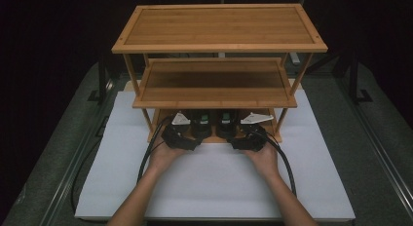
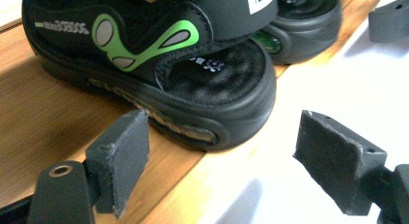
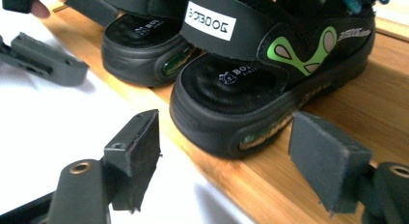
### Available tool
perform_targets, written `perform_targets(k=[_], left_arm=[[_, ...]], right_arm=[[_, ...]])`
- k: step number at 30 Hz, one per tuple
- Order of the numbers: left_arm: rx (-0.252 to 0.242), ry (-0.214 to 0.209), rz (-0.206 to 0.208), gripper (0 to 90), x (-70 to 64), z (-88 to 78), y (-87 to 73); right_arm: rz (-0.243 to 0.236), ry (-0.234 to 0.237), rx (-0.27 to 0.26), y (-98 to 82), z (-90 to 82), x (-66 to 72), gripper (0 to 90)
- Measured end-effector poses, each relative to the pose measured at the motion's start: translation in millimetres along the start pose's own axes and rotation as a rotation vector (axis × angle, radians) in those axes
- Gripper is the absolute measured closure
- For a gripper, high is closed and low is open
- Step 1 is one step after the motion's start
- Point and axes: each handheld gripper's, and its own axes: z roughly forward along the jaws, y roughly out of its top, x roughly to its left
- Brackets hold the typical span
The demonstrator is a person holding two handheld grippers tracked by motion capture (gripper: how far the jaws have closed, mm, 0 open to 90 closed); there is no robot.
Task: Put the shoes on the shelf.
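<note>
One camera sits high above my side of the table and looks forward and down at the whole wooden rack. A small camera rides on each gripper I hold. Each looks along its own two black jaws, very close and low, at the bottom shelf. Both small cameras see the same two black sandals.

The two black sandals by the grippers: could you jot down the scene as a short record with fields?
shoes: left sandal and right sandal, black with green marks
place: side by side on the bottom shelf of a bamboo rack
heels: point toward the person
left gripper: open, just behind the left sandal's heel, not touching
right gripper: open, behind the right sandal's heel, not touching
</note>
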Motion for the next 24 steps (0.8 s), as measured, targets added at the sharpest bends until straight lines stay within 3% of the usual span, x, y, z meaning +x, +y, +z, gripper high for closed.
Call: perform_targets(k=[13, 20, 24], left_arm=[[0.012, -0.016, 0.055, 13.6, -10.7, -38.2, -13.8], [0.023, -0.016, 0.071, 12.1, -18.8, -60.4, -31.1], [0.032, 0.001, 0.075, 9.9, -19.0, -78.9, -42.9]], right_arm=[[0.005, -0.002, 0.045, -10.9, -37.0, -3.1, 9.4], [0.019, -0.028, 0.076, -32.6, -64.0, -13.0, 1.6], [0.013, -0.032, 0.06, -43.8, -78.1, -16.2, 1.6]])
